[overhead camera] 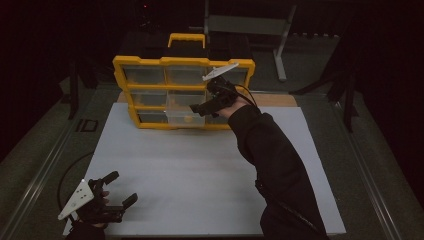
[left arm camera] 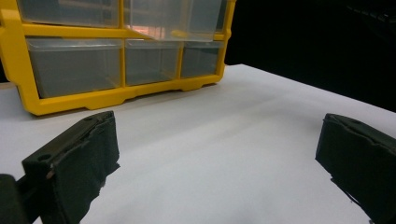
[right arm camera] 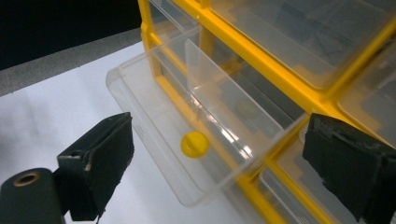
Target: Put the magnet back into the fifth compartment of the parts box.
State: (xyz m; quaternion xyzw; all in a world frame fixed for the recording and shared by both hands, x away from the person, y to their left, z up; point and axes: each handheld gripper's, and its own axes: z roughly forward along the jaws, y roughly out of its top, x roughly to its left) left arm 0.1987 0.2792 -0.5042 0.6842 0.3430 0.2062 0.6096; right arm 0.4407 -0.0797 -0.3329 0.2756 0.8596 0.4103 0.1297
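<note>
With its jaws spread and empty, the right gripper (right arm camera: 219, 163) is being held over the pulled-out clear drawer (right arm camera: 154, 135) where the yellow disc (right arm camera: 194, 144) is lying, best approached squarely from above.

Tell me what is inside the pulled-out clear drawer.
The open drawer holds one small yellow round piece in front of a clear divider. Its rear part, inside the yellow organizer, is too blurred to judge.

A dim lab or workshop recording bay: a white tabletop (overhead camera: 200, 170) carries a yellow parts organiser (overhead camera: 182, 92) with clear drawers, dark surroundings close in, and a grey metal stand (overhead camera: 250, 25) waits behind.
</note>
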